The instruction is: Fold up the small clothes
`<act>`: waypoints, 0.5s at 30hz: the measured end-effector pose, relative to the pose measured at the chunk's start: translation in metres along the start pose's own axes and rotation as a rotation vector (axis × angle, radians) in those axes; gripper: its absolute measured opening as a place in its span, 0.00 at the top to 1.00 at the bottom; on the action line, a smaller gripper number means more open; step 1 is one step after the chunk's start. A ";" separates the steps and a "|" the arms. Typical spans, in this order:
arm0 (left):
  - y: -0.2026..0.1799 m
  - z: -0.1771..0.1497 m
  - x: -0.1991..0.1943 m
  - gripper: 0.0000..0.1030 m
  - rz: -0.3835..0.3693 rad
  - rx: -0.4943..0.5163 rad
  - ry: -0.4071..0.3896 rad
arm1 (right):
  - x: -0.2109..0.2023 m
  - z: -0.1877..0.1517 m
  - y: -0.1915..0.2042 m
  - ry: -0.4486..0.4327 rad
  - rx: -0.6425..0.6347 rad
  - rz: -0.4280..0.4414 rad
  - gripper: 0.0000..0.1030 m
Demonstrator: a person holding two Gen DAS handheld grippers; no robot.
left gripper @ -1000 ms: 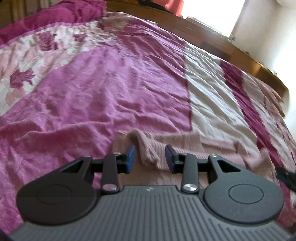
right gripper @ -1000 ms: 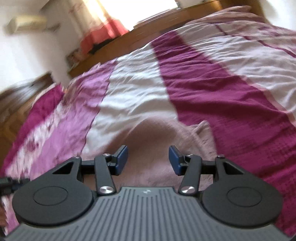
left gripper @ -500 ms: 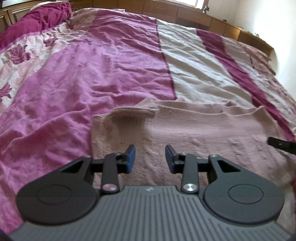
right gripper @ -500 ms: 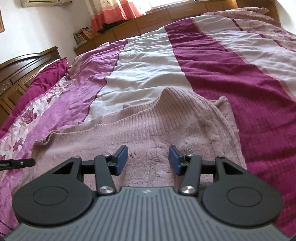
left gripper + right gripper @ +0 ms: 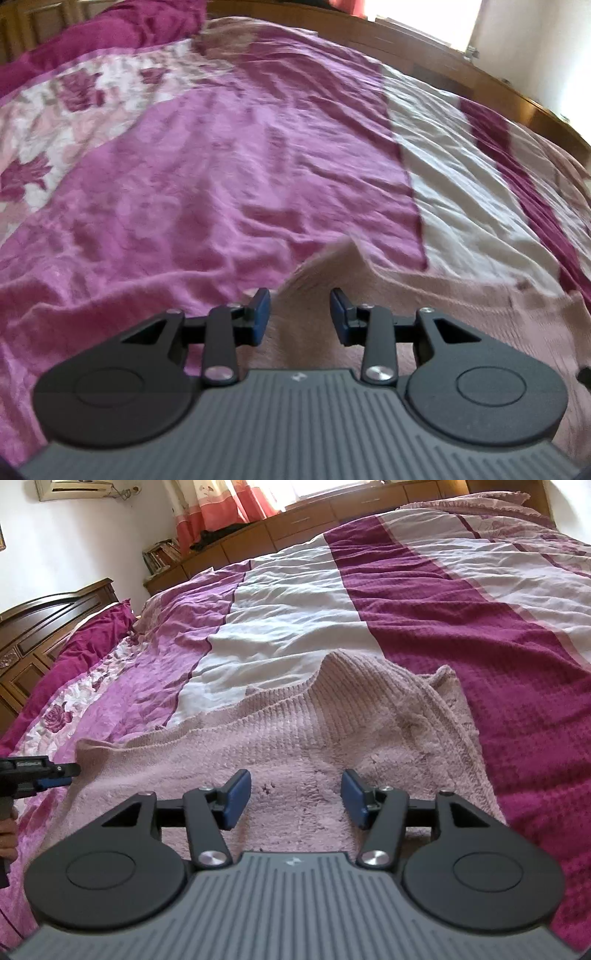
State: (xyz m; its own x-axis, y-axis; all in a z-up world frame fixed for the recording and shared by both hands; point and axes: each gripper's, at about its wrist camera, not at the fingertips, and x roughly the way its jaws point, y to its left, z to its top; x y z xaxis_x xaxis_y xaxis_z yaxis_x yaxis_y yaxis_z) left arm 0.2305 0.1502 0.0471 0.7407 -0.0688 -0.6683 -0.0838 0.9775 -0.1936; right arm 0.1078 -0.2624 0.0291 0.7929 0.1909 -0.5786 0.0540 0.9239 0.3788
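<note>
Pink knit garment (image 5: 295, 746) on bedspread (image 5: 461, 602)

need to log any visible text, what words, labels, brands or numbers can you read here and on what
No word or number can be read.
Small pale logo mark, no letters: right gripper body, and left gripper body.
Faint pale marking on the left gripper's side in the right wrist view: too small to read.
Book spines on the shelf: too blurred.

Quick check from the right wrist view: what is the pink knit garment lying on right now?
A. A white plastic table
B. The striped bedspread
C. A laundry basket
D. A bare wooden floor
B: the pink knit garment lies spread on the striped bedspread, whose purple, white and magenta bands run out beyond its far edge.
</note>
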 end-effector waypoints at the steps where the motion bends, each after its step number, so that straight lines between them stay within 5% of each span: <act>1: 0.002 0.000 -0.001 0.64 0.004 -0.014 0.005 | -0.002 0.003 -0.002 -0.007 0.008 0.008 0.39; 8: 0.008 -0.017 -0.026 0.64 -0.024 0.005 0.043 | -0.010 0.046 -0.032 -0.128 0.081 -0.057 0.39; 11: 0.007 -0.029 -0.041 0.64 -0.030 0.011 0.058 | 0.004 0.063 -0.047 -0.123 0.080 -0.110 0.39; 15: 0.003 -0.041 -0.053 0.64 -0.051 0.016 0.084 | 0.026 0.072 -0.057 -0.043 0.069 -0.069 0.39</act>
State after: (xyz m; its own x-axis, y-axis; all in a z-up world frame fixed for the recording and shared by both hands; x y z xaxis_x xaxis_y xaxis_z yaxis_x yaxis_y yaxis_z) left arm 0.1637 0.1483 0.0524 0.6853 -0.1346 -0.7158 -0.0359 0.9753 -0.2177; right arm 0.1688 -0.3339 0.0450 0.8109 0.1117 -0.5744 0.1501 0.9090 0.3888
